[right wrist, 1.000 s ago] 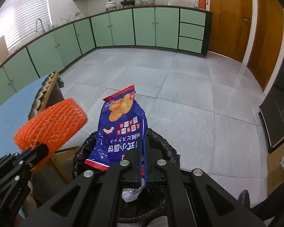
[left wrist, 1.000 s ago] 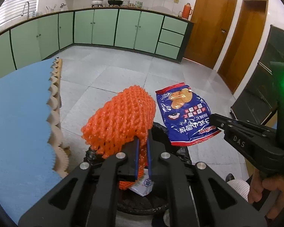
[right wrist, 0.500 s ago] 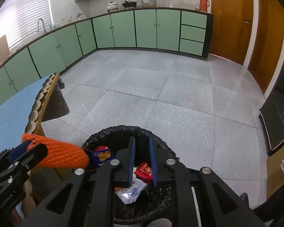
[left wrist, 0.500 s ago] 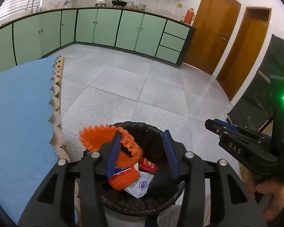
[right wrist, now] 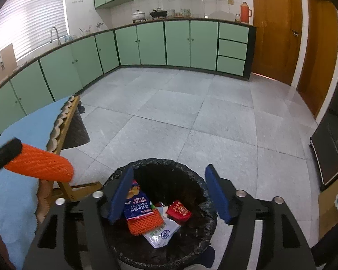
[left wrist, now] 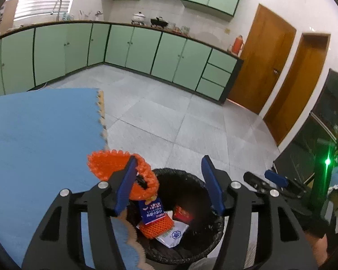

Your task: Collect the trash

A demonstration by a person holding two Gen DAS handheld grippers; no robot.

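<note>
two orange nets, one snags the opening left gripper; right gripper opening, empty.

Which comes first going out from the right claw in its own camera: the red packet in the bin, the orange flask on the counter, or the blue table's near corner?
1. Red packet: in the bin, just below the right claw, whose jaws are opening.
2. Blue table corner: left, midway out.
3. Orange flask: far counter, upper right.

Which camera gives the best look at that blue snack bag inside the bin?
The right wrist view: the blue snack bag shows its picture and label. In the left wrist view the bag is partly behind the orange foam net.
</note>
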